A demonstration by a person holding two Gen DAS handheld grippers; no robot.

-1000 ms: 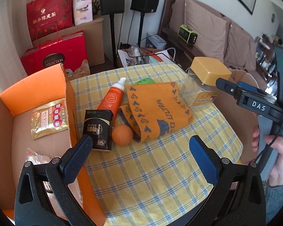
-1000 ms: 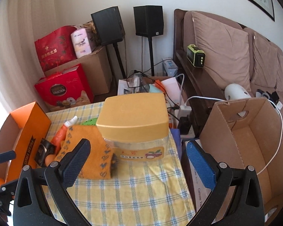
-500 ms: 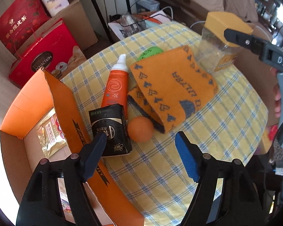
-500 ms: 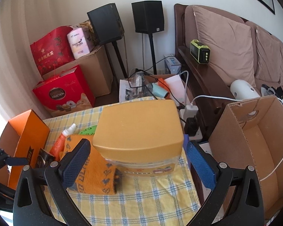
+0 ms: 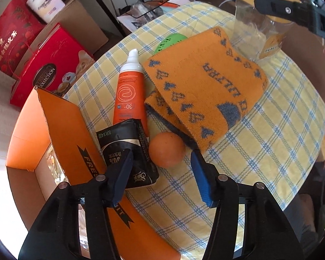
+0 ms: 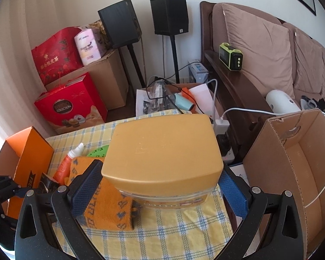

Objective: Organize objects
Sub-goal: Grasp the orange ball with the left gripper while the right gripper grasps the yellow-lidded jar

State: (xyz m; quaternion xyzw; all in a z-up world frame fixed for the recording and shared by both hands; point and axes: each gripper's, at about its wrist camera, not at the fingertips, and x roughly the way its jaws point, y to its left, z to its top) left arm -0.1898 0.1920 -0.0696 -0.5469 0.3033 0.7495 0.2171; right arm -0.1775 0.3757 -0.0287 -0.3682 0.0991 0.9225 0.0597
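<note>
On the yellow checked table, an orange ball (image 5: pixel 166 149) lies between a black packet (image 5: pixel 127 149) and a folded orange towel (image 5: pixel 205 86). My left gripper (image 5: pixel 161 157) points down over the ball with its jaws closing; the ball sits between the blue pads, and neither pad presses on it. An orange tube (image 5: pixel 129 91) and a green thing (image 5: pixel 170 41) lie behind. My right gripper (image 6: pixel 160 169) stands open around a clear jar with a yellow lid (image 6: pixel 162 149), one finger on each side.
An orange box (image 5: pixel 65 130) with packets inside stands open at the table's left edge. A brown cardboard box (image 6: pixel 292 173) stands open to the right of the table. Red gift bags (image 6: pixel 69 106), speakers and a sofa lie beyond.
My left gripper sank and tipped down toward the ball, and its jaws narrowed. My right gripper came forward until the jar stood between its fingers.
</note>
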